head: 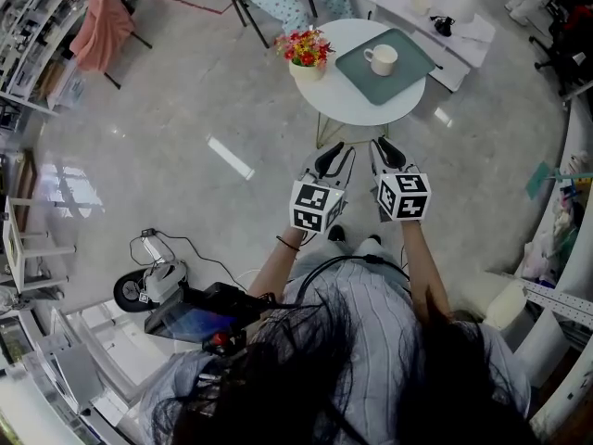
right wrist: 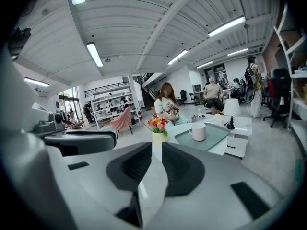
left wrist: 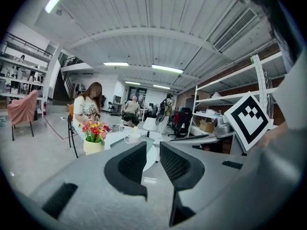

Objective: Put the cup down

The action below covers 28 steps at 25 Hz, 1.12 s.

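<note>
Two grippers are held out side by side in the head view, both forearms stretched forward from the body and pointing at a round white table [head: 345,100]. The left gripper [head: 335,156] has its jaws drawn close, nothing in them; the right gripper [head: 387,148] looks the same, narrow and empty. The white cup [head: 381,59] stands upright on a green tray [head: 410,70] on that table, well ahead of both sets of jaws and apart from them, nearest to the right gripper's line. A pot of flowers [head: 307,52] sits ahead of the left gripper.

Over to the left gripper view: the jaws [left wrist: 152,150] stand nearly together with a slim strip of floor showing between the pads, touching nothing. The cup [left wrist: 132,138] shows far ahead, just above the left jaw's tip, with the flowers [left wrist: 94,132] further left. The right gripper's marker cube [left wrist: 249,120] sits close by on the right.

Now the right gripper view: the jaws [right wrist: 157,152] are almost pressed together, only a thin gap, with no object in it. The flower pot [right wrist: 158,131] lines up straight ahead over the gap. The cup [right wrist: 198,132] rests on the tray [right wrist: 213,139], ahead and to the right of the jaws, well clear of them.
</note>
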{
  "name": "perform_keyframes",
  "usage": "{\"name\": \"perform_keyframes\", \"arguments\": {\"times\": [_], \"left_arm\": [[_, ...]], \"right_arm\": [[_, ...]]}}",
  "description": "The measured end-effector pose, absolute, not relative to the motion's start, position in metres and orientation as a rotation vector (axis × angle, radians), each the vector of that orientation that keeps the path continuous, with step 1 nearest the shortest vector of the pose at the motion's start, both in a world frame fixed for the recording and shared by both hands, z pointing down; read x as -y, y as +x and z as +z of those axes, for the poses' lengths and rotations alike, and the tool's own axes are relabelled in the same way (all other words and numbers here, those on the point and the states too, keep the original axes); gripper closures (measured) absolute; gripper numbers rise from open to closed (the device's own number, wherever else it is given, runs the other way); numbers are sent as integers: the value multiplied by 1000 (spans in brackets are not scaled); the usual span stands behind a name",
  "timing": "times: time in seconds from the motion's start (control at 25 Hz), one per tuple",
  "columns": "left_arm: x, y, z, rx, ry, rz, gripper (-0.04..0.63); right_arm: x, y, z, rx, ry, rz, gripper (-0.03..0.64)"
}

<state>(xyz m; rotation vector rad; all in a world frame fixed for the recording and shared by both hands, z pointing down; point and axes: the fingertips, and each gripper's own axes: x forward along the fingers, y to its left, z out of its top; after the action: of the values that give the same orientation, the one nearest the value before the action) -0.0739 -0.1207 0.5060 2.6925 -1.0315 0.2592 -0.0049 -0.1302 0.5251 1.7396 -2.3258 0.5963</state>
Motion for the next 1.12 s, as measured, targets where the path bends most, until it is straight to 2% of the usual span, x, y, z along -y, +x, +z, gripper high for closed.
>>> {"name": "perform_keyframes", "arguments": {"times": [0.68, 1.12], "left_arm": [[66, -47, 493, 1059, 2679, 222, 515], [-24, -18, 486, 1081, 2706, 250, 515]], "right_arm": [[56, 15, 506, 2383, 1726, 593, 537], [-32, 47, 490, 2492, 1723, 615, 557]]}}
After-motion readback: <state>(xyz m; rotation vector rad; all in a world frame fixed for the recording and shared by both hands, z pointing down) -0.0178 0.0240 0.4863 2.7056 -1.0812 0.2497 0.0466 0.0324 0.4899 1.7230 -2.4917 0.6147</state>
